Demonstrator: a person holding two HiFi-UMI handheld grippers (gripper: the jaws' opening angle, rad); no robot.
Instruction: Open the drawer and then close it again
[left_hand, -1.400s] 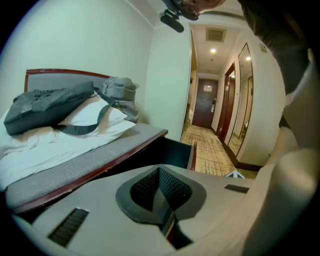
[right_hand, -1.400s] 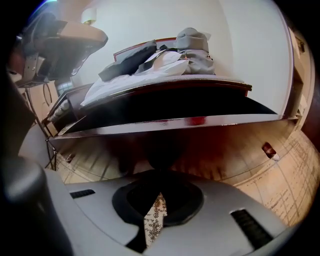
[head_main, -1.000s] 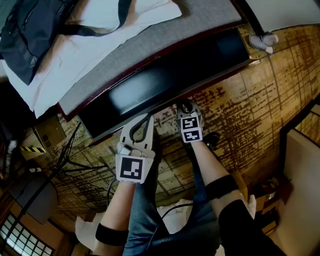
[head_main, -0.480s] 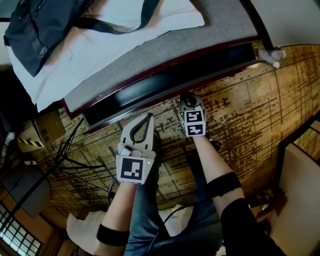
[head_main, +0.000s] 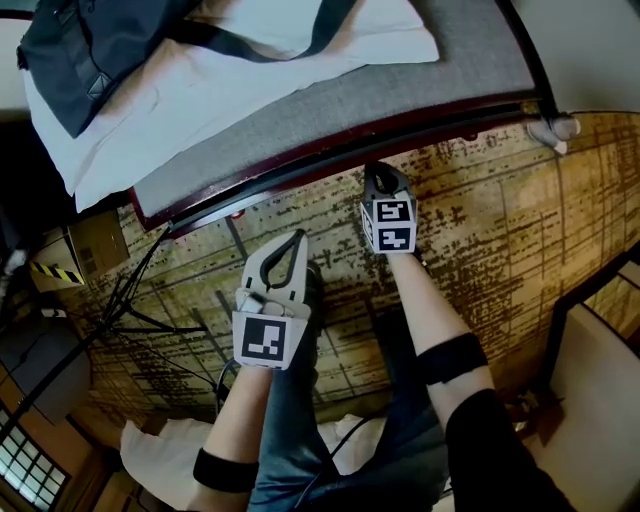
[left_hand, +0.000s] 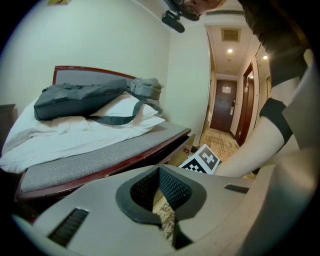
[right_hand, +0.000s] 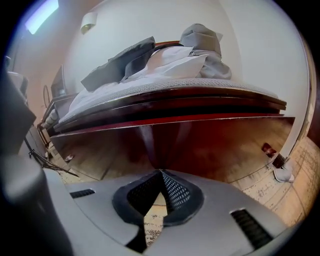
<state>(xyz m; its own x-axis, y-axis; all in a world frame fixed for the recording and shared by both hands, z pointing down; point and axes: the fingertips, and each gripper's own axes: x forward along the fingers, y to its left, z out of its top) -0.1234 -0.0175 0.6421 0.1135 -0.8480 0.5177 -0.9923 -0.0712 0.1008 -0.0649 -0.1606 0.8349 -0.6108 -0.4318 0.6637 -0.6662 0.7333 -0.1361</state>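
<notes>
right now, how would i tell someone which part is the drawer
Find the grey-topped bed. Under its dark red side rail runs the drawer, a wide panel down near the floor. Unlike the thin rail above, it is one broad glossy reddish-brown face, just ahead of the right gripper.

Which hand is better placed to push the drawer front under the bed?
Right, probably. The right tongs, shut, point at the drawer front, tips right by it, and the panel fills that view. The left tongs, also shut, hover over the floor, apart from the bed.
</notes>
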